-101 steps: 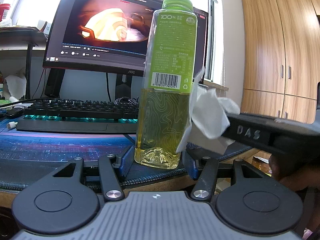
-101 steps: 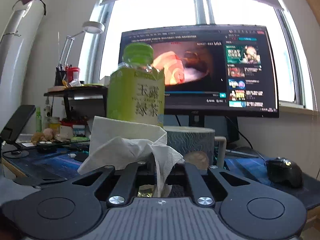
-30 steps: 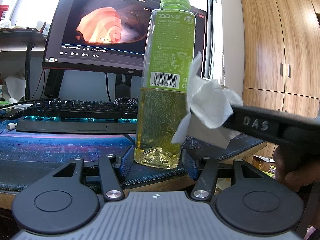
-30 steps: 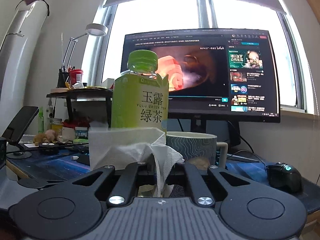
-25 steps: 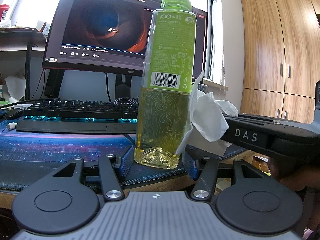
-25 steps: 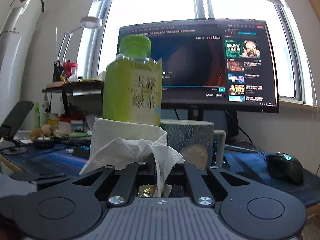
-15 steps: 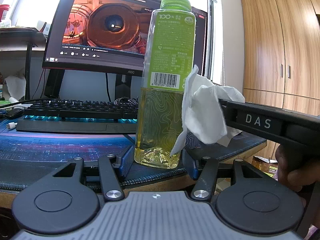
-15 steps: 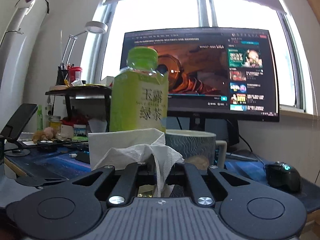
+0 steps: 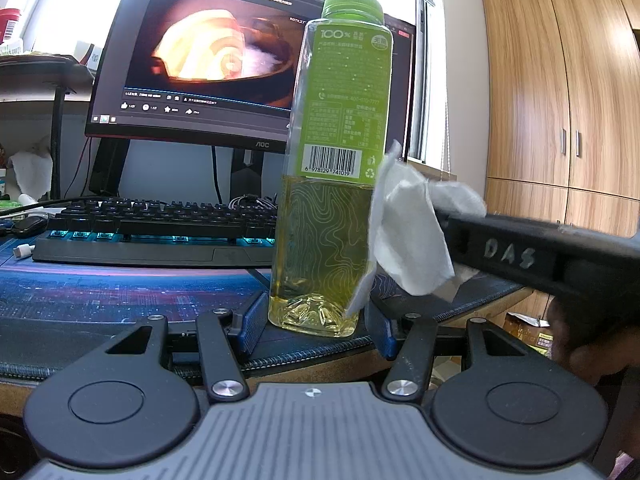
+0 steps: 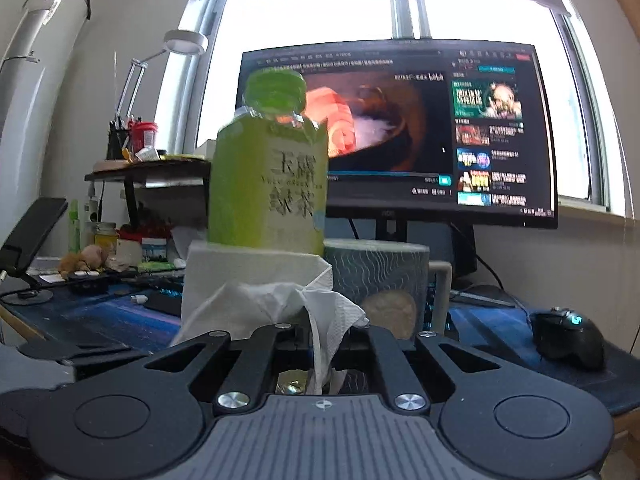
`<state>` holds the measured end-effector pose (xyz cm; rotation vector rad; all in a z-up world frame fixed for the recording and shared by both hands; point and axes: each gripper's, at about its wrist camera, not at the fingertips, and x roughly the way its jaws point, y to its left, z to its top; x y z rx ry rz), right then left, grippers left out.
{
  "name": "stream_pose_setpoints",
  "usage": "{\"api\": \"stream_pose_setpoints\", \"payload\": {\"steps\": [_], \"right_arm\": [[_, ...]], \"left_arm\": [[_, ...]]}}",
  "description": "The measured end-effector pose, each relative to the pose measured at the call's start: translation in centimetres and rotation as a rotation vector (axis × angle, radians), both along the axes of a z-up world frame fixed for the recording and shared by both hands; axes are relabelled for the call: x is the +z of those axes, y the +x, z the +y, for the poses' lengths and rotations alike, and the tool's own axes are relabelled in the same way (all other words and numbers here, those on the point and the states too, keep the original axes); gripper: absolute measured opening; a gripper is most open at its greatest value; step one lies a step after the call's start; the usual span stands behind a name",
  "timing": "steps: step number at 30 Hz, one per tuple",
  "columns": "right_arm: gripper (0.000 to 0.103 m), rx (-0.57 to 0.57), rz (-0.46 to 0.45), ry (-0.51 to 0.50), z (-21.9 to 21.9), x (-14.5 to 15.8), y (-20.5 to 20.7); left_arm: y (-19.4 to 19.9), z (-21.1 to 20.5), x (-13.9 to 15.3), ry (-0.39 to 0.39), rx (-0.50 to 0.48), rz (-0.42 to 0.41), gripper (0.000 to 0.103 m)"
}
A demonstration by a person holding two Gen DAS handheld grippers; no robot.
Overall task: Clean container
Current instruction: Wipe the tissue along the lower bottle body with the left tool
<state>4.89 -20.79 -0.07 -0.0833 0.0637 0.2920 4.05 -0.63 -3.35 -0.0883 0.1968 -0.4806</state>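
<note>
- At the front edge of the desk mat (image 9: 120,292), a green-tea bottle (image 9: 336,168) is standing upright, its green cap on and pale yellow liquid filling roughly the lower half.
- The left gripper (image 9: 316,322) is sitting low around the bottle's base, one blue pad (image 9: 252,322) on each side and pressing against the plastic, so the jaws are clamping the bottle partway spread.
- The right gripper (image 10: 320,334) is coming in from the right side in the left wrist view, its jaws pressed together and pinching a crumpled white tissue (image 9: 408,236).
- The tissue is lying against the right wall of the bottle, below the barcode on the green label, with a loose corner hanging down toward the base.
- In the right wrist view, the tissue (image 10: 256,292) is bunching up in front of the bottle (image 10: 268,184), hiding its lower part.
- A patterned mug (image 10: 380,284) is standing just behind and to the right of the bottle in that view, and a black mouse (image 10: 568,338) is lying well apart on the right.
- Behind the bottle, a keyboard (image 9: 160,224) is glowing teal and a monitor (image 9: 208,68) is showing a video.
</note>
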Motion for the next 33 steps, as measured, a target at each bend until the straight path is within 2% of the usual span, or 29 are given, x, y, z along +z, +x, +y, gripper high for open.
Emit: {"api": "stream_pose_setpoints", "payload": {"steps": [6, 14, 23, 30, 33], "right_arm": [[0.009, 0.013, -0.032, -0.002, 0.2, 0.5, -0.6], [0.009, -0.002, 0.015, 0.004, -0.3, -0.5, 0.5], [0.009, 0.013, -0.027, 0.004, 0.1, 0.4, -0.5], [0.009, 0.004, 0.030, 0.020, -0.5, -0.6, 0.7], [0.009, 0.003, 0.019, 0.013, -0.4, -0.4, 0.4]], "left_arm": [[0.0, -0.1, 0.0, 0.001, 0.000, 0.000, 0.058], [0.0, 0.0, 0.0, -0.002, -0.001, 0.000, 0.058], [0.0, 0.0, 0.0, -0.002, -0.001, 0.000, 0.058], [0.1, 0.0, 0.1, 0.001, -0.001, 0.000, 0.058], [0.2, 0.0, 0.1, 0.002, -0.001, 0.001, 0.058]]}}
